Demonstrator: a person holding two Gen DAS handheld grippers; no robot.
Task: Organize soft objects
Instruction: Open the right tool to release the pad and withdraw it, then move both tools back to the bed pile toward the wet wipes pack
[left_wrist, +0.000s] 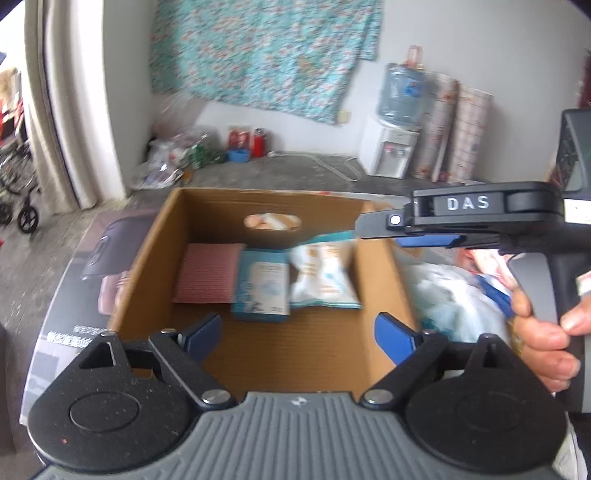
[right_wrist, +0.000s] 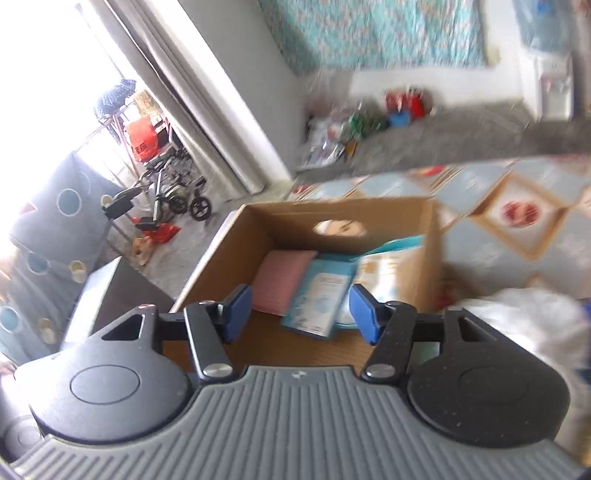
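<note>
both hand-held grippers, left and right, hover open and empty over the box; pink cloth, blue pack and white pack lie side by side, saving room.

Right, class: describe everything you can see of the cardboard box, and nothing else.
The cardboard box is brown corrugated card, open at the top, upright, with an oval hand-hole in its far wall. Along that wall lie three things side by side: a pink ribbed pad, a light blue packet and a white pouch, the packet overlapping its neighbours. The near part of its floor is bare. Neither hand-held gripper touches it.
</note>
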